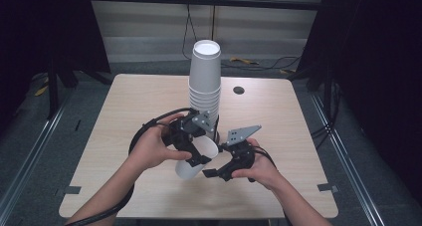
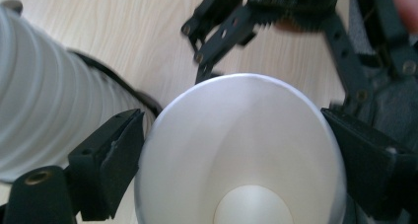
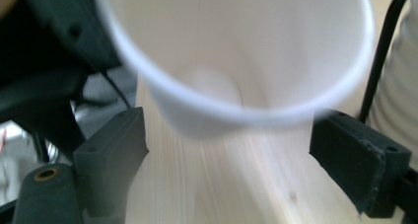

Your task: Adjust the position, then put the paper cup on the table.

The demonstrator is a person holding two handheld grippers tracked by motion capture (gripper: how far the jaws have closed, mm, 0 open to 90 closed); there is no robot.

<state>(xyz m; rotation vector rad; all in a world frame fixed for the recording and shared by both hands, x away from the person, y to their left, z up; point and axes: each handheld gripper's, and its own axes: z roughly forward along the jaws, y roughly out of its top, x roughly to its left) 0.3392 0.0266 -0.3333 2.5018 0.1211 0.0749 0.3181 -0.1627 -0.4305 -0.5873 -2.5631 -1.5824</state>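
single white paper cup (image 1: 195, 159) held tilted above the near middle of the table (image 1: 124, 111), long axis slanting, base toward the near edge, mouth up toward the stack. looks empty inside, though blurred. clamped across its body by the left gripper (image 1: 191, 149). right gripper (image 1: 219, 172) just beside it, jaws spread and gripping nothing. tall stack of nested cups (image 1: 205, 81) upright close behind, base upward.
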